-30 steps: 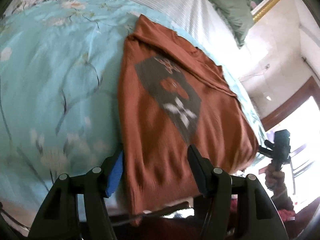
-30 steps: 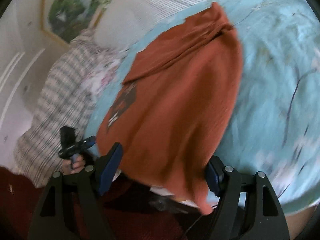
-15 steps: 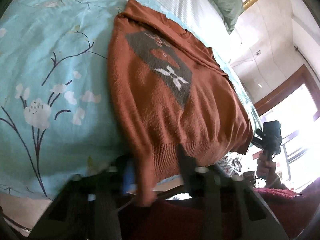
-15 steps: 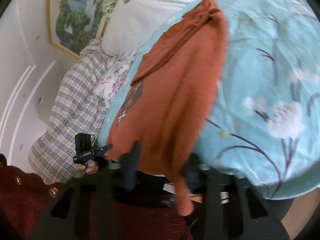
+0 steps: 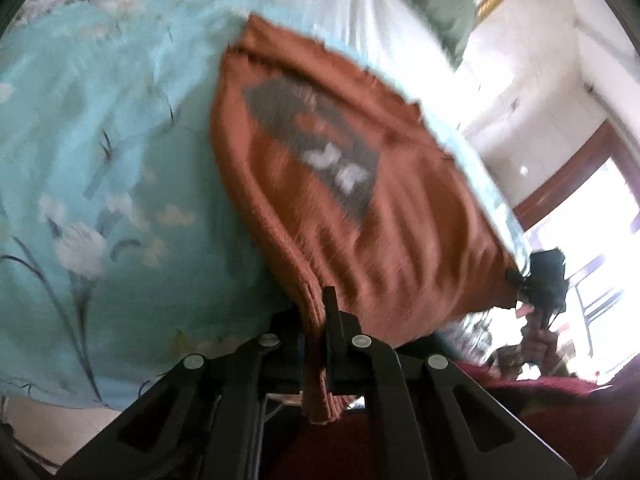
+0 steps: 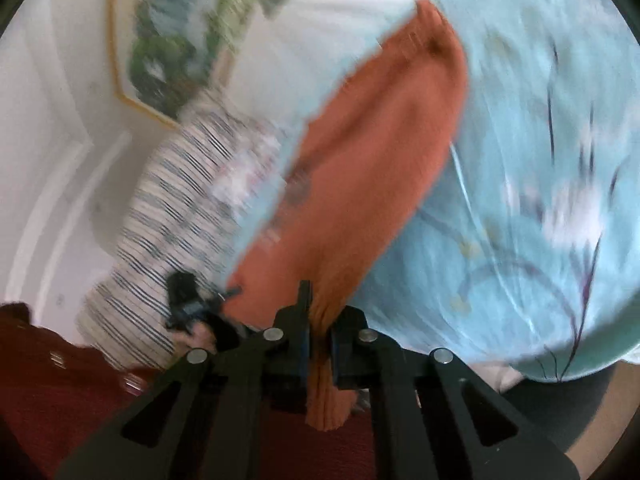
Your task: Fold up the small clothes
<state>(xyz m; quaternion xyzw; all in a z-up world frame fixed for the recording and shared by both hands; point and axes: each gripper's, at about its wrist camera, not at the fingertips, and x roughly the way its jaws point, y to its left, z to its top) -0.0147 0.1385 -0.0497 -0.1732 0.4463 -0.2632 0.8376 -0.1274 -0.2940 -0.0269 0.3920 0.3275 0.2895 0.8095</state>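
A small rust-orange knit sweater (image 5: pixel 360 216) with a grey printed patch lies on a light-blue floral bedspread (image 5: pixel 100 184). My left gripper (image 5: pixel 316 312) is shut on one corner of its ribbed hem, and the pinched cloth hangs down behind the jaws. In the right wrist view the same sweater (image 6: pixel 372 168) stretches away from my right gripper (image 6: pixel 318 316), which is shut on the opposite hem corner. Each gripper shows small in the other's view: the right gripper (image 5: pixel 544 280) beside the window, the left gripper (image 6: pixel 192 304) beside the checked cloth. Both views are motion-blurred.
A white striped pillow (image 5: pixel 380 28) and green cloth (image 5: pixel 436 4) lie at the bed's head. A checked blanket (image 6: pixel 168 240) is heaped beside the sweater. A framed picture (image 6: pixel 180 40) hangs on the wall. The person's dark red garment (image 6: pixel 60 380) fills the near foreground.
Both grippers went from wide open around the hem corners to shut on them. The hem now bunches and lifts slightly between the two grips.
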